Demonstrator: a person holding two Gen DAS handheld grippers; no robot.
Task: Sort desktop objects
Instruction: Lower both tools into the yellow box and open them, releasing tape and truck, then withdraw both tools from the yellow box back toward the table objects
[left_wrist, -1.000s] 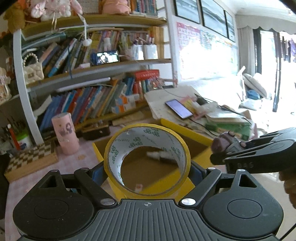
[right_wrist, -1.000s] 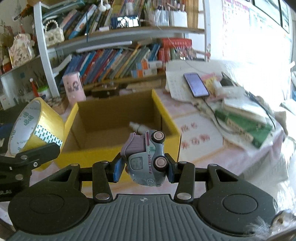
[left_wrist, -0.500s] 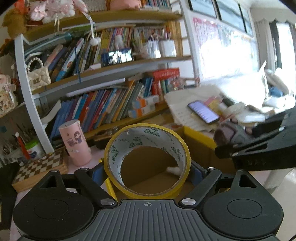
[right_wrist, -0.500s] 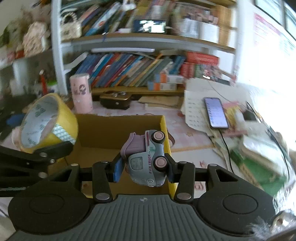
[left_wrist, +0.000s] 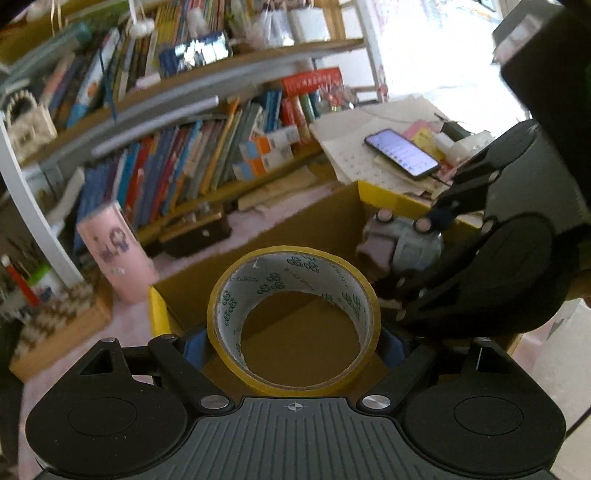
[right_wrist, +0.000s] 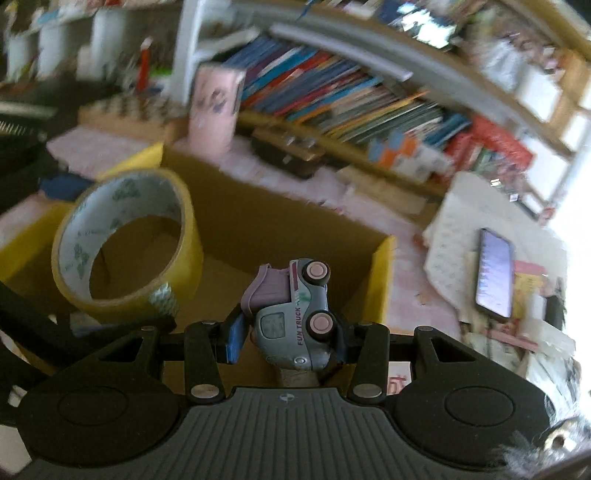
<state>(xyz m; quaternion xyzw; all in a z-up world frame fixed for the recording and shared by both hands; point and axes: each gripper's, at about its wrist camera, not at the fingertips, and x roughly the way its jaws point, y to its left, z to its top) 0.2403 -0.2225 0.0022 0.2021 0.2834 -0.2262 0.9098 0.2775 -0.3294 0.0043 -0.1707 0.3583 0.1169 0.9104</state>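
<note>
While both grippers hang over the open cardboard box (left_wrist: 314, 221), I list what I see. Item one: my left gripper (left_wrist: 293, 345), jaws spread wide and clamped on a roll of yellow tape (left_wrist: 293, 321), one blue pad on each side of the ring; the roll stands on edge with its hole facing the camera, and through it shows the brown floor of the box. Item two: my right gripper (right_wrist: 286, 332), jaws drawn fairly close and pinching a small toy truck (right_wrist: 291, 317), grey-blue with a lilac back and pink wheels, lettered FUN TRUCK on its side; it sits tipped on its side between the pads, wheels facing right in the right wrist view. From the left wrist view the truck (left_wrist: 400, 245) hangs just inside the box's far right corner, beside the tape. Item three: the box itself, yellow outside, brown inside, resting on a desk (left_wrist: 122, 325) with a pink patterned cover. Item four: a pink cylindrical tin (left_wrist: 116, 251) stands beyond the box's far left corner, next to a checkered wooden box (left_wrist: 61, 317). Item five: a phone (left_wrist: 400, 153), screen lit, lies on a heap of papers beyond the box's right edge. Item six: shelves of books (left_wrist: 177, 162) line the back edge of the desk.
</note>
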